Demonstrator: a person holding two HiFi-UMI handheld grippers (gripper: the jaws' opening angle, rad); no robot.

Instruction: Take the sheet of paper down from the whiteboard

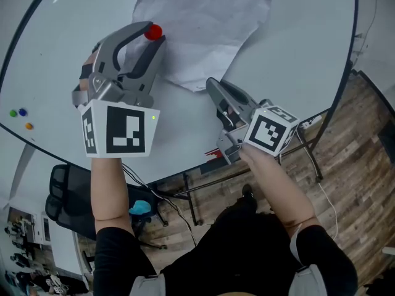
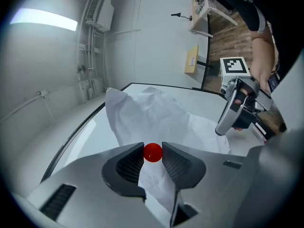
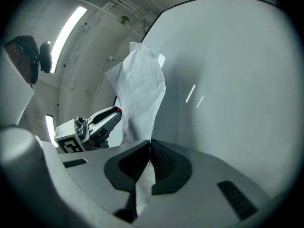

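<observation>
Paper is hanging crumpled on the whiteboard, its lower edge pinched in the closed right gripper, while the left gripper is squeezing a round red magnet that could slip from its pads and re-pin it.

The head view's top edge cuts off the crumpled white sheet of paper. Where the right gripper has its jaws closed on the sheet, the pinched part is hidden from me. Three small coloured dots on the whiteboard are too small for me to identify.
</observation>
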